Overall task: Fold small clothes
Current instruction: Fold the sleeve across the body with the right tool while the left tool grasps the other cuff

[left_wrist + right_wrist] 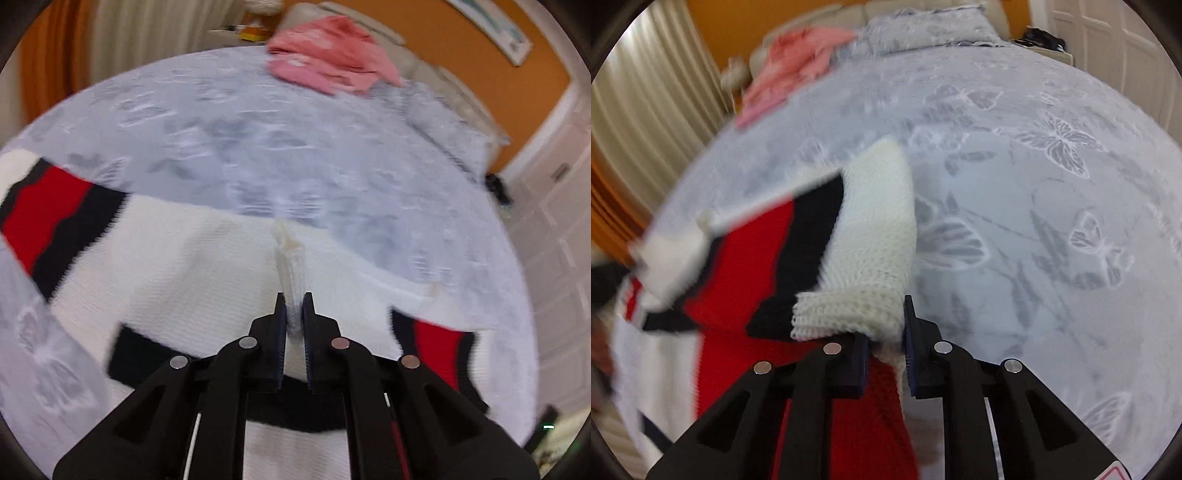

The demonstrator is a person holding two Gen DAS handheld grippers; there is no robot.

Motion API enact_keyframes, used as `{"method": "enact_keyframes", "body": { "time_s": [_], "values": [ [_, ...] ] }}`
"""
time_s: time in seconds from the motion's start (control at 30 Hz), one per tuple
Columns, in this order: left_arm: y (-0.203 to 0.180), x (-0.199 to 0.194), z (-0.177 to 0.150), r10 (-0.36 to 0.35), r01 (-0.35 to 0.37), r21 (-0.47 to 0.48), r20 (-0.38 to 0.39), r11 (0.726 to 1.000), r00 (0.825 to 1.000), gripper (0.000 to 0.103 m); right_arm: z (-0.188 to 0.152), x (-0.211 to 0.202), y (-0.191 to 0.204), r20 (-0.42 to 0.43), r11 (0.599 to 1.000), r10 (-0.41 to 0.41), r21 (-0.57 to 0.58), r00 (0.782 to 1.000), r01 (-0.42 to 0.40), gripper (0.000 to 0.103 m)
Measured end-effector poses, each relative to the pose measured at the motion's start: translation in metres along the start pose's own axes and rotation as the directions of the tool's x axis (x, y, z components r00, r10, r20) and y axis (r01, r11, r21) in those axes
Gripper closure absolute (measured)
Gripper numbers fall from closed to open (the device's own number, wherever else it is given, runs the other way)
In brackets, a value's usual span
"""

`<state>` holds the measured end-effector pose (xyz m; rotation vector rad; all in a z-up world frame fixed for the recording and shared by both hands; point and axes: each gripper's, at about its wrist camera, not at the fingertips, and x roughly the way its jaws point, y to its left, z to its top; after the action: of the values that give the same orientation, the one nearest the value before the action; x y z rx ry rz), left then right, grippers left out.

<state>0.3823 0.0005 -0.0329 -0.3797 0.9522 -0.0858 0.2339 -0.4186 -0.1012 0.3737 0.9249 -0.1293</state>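
Black tongs [294,308] w/ silver rivets, blue pads [909,332].

Between the black jaws sat a white knit sweater [207,266] banded red and black (beyond them, a pale grey butterfly-print bedspread [1015,177] and pink clothes [328,62]).

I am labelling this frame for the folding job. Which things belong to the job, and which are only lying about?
Job:
- white knit sweater with red and black stripes
- left claw, shut on it
- right claw, shut on it

Lying about:
- pink clothes
- pillow
- butterfly bedspread
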Motion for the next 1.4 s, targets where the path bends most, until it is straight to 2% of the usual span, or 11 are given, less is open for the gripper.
{"method": "enact_keyframes", "body": {
  "time_s": [0.1,0.3,0.5,0.67,0.83,0.97,1.07,1.2,1.27,1.33,1.4],
  "values": [
    [0.026,0.024,-0.015,0.007,-0.014,-0.072,-0.085,0.997,0.996,0.095,-0.008,0.016,0.003,-0.039,0.990,-0.121,-0.085,0.992,0.117,0.089],
    [0.034,0.035,-0.034,0.015,-0.021,-0.066,-0.095,0.998,0.995,0.092,-0.007,-0.005,-0.014,-0.055,0.997,-0.075,-0.018,0.996,0.074,0.084],
    [0.037,0.035,-0.033,0.010,-0.014,-0.044,-0.097,0.999,0.995,0.090,0.007,-0.080,0.037,0.181,0.983,-0.028,-0.172,0.983,0.060,0.058],
    [0.045,0.028,-0.038,-0.018,0.012,-0.088,-0.077,0.996,0.997,0.086,0.028,0.031,0.042,-0.090,0.971,-0.155,-0.199,0.984,0.135,0.064],
    [0.107,-0.026,-0.019,-0.044,0.069,-0.270,0.098,0.960,0.994,0.029,0.015,0.013,0.021,-0.066,0.985,-0.146,-0.099,0.987,0.139,0.054],
    [0.216,-0.056,0.014,0.139,-0.035,-0.464,0.194,0.885,0.971,0.020,-0.022,-0.044,0.018,0.018,0.989,-0.105,-0.104,0.994,0.106,0.039],
    [0.292,-0.053,0.033,0.247,-0.114,-0.610,0.139,0.784,0.959,0.021,-0.054,-0.067,0.009,0.000,0.992,-0.092,-0.082,0.996,0.092,0.038],
    [0.351,-0.049,0.036,0.249,-0.016,-0.767,0.188,0.641,0.950,0.022,-0.088,-0.075,0.007,-0.081,0.995,-0.092,-0.032,0.992,0.090,0.038],
    [0.353,-0.045,0.042,0.264,-0.013,-0.769,0.202,0.639,0.943,0.027,-0.097,-0.078,0.009,-0.098,0.995,-0.101,-0.031,0.990,0.098,0.038],
    [0.349,-0.038,0.052,0.249,-0.028,-0.740,0.190,0.672,0.950,0.099,-0.101,-0.078,0.011,-0.110,0.994,-0.105,-0.034,0.988,0.102,0.038],
    [0.340,-0.036,0.063,0.200,-0.005,-0.725,0.184,0.689,0.962,0.097,-0.104,-0.079,0.012,-0.114,0.995,-0.101,-0.038,0.988,0.097,0.038]
  ]
}}
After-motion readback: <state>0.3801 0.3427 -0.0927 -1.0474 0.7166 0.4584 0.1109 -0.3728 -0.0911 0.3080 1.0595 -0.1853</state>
